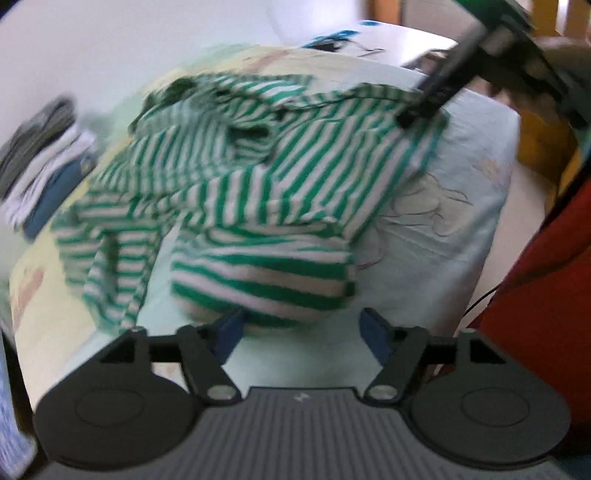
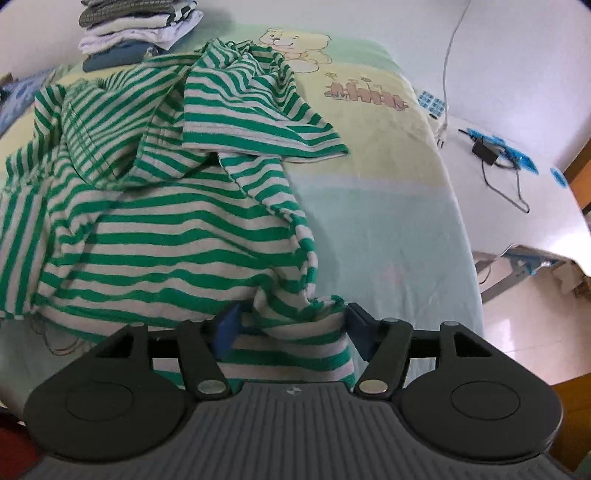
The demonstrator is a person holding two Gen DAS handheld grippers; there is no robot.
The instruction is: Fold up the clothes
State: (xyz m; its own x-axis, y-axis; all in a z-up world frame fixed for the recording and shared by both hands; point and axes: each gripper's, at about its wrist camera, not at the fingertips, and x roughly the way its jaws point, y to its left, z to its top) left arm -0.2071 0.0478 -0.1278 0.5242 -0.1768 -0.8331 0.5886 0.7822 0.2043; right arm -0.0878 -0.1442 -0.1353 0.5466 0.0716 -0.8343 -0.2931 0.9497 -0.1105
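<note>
A green-and-white striped shirt (image 1: 236, 192) lies crumpled on a pale printed blanket (image 1: 443, 229). My left gripper (image 1: 301, 332) hovers at the shirt's near edge, its blue pads wide apart and pressing on nothing. A rounded fold of cloth reaches down between its tips. In the right wrist view the shirt (image 2: 155, 229) fills the left half, and a bunched corner lies slack between the spread fingers of my right gripper (image 2: 291, 326). From the left wrist view that right gripper (image 1: 417, 114) shows as dark fingers at the shirt's far corner.
A stack of folded clothes (image 2: 136, 33) sits at the blanket's far corner, also blurred as the stack (image 1: 40, 155) on the left. A white table (image 2: 535, 206) with a charger and cable (image 2: 487, 151) stands beside the bed. A person's red garment (image 1: 546, 277) is at right.
</note>
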